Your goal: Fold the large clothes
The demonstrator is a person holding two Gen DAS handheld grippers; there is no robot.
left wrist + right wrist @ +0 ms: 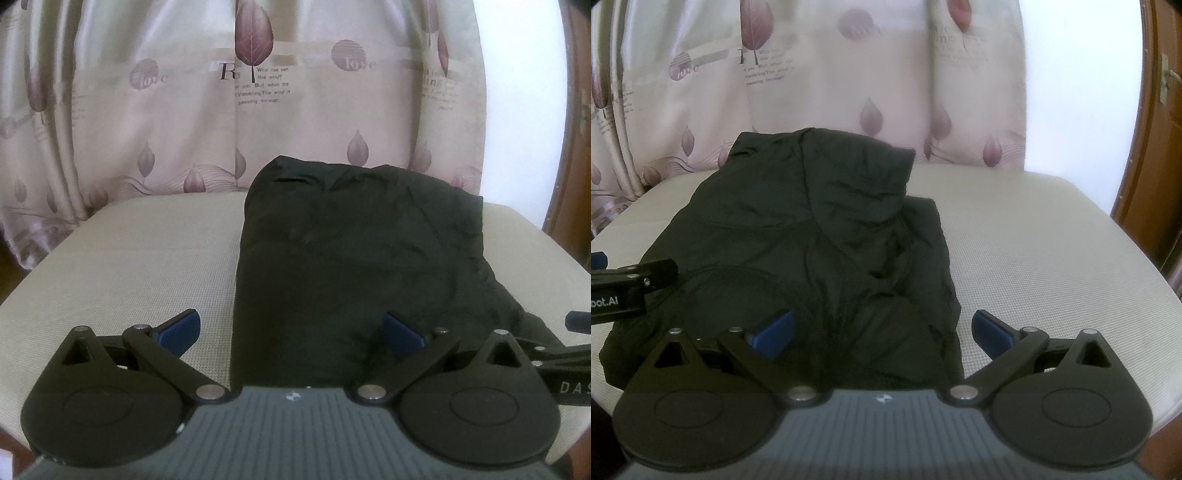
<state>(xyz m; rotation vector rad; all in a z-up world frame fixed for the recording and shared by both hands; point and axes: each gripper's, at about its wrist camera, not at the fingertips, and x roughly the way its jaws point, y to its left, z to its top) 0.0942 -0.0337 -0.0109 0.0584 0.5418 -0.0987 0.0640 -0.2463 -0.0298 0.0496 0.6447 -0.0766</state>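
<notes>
Left wrist view: the left gripper (pixel 291 330) has its jaws spread wide, holding nothing. Its left blue pad (pixel 180 329) sits over bare cushion (pixel 122 258); its right pad (pixel 400 334) lies over the near part of the black garment (pixel 354 251). The garment's straight left edge runs forward from between the pads, so that edge falls inside the jaw opening. To the left of that edge the cushion is uncovered out to its rim. Ahead of the claw the folded bundle ends short of the curtain (pixel 184 110), with a strip of cushion showing beyond its far left corner. The other tool's body (pixel 565 369) enters at the right, close beside this claw.

Right wrist view: the right gripper (pixel 882 330) is likewise spread wide and empty. Its left pad (pixel 774 334) is over the garment (pixel 812 240); its right pad (pixel 991 334) is over bare cushion (pixel 1052 258). The garment's rumpled right edge passes between the pads. Right of that edge the cushion lies open to its rim, with a wooden frame (pixel 1160 147) beyond. The left tool (pixel 624 291) projects in over the garment's left side.
</notes>
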